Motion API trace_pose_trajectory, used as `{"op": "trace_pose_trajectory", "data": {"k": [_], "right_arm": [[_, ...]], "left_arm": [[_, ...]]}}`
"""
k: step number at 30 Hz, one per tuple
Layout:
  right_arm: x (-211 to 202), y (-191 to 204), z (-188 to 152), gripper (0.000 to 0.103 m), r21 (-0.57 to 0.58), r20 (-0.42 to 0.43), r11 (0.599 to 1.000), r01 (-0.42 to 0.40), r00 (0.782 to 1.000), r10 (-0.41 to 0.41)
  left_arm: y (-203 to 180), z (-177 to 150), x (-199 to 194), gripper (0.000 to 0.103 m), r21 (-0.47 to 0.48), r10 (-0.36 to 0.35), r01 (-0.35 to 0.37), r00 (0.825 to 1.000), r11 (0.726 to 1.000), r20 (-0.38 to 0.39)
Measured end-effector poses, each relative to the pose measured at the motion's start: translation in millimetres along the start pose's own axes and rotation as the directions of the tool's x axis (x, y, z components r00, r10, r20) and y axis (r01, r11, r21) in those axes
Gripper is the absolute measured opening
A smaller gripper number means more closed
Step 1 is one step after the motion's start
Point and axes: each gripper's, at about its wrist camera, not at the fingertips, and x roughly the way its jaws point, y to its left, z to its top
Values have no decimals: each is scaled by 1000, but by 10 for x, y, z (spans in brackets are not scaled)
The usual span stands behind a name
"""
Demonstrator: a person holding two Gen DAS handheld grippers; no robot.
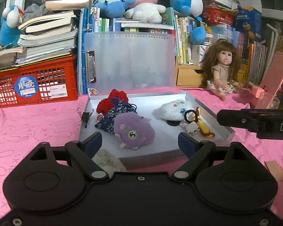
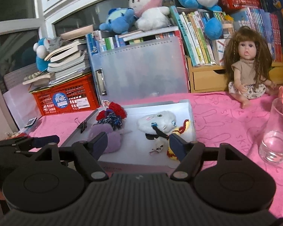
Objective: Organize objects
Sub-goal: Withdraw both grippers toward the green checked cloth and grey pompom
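Both tools stand wide open and hold nothing. The left tool (image 1: 139,143) hovers low over the near edge of the open box (image 1: 213,113), and between its two fingers the purple plush (image 1: 134,133) is seen, lying inside the box at the near left. The right tool (image 2: 137,144) hovers over the near right part of the same box, and its right finger is just in front of the yellow and red toy (image 2: 179,130).

The box lies on the table (image 1: 37,124) with the pink cover, its translucent lid (image 1: 130,60) standing upright at the far side. Inside it there are also a blue patterned pouch (image 1: 113,114) touching the purple plush, a red knitted thing (image 1: 113,98) at the far left, a white plush (image 1: 174,108) to the right with a black hair ring (image 1: 188,115) just beside it. A black binder clip (image 1: 85,116) sits at the left wall of the box. A doll (image 1: 222,69) sits on the table far to the right, and a glass (image 2: 275,131) stands near the right.

The step seems to be the choice between things, with the small things already collected in the box. The next move probably calls for lowering one tool around a soft thing and closing gently, or for bringing the lid down; which one is meant cannot be told.
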Motion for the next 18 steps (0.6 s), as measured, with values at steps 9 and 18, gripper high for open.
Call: {"op": "trace_pose_trajectory", "data": {"k": [9,18], "right_arm": [[-218,137,-222,87,-71,10,997,-11,1000,11],[-363,236,-445,89,-111,9,993,-28,1000,29]], "left_arm": [[150,-229,-300,91,-3,35,-35,999,999,29],[329,-418,-457,97,-33,98,-96,993,995,64]]}}
